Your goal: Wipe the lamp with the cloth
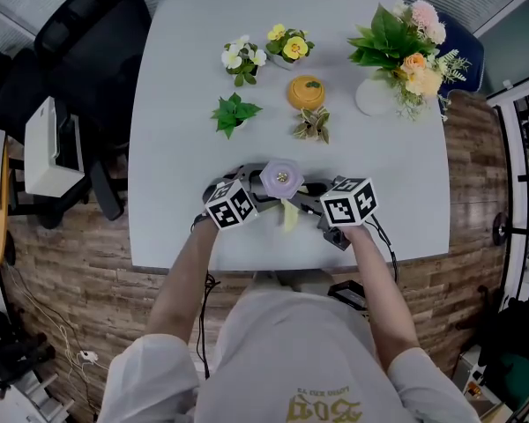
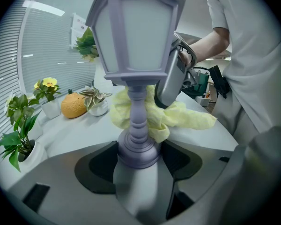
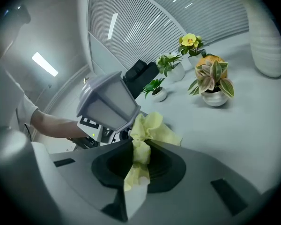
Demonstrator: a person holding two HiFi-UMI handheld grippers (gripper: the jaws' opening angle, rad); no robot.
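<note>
Lilac lantern-shaped lamp near the front edge of the pale grey table, with a crumpled pale yellow cloth against its stem.
The left gripper has its jaws clamped on the lamp's round base, and the lamp rises between the two grippers. The right gripper pinches one end of the cloth, and the loose bunch beyond its jaws touches the turned stem below the shade.

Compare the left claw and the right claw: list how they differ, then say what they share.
The left claw is shut on the round purple base of the lamp. The right claw is shut on the yellow cloth. The left claw grips something rigid, while the right claw pinches something soft and crumpled. Both are closed on a thing, close together by the near edge of the table.
</note>
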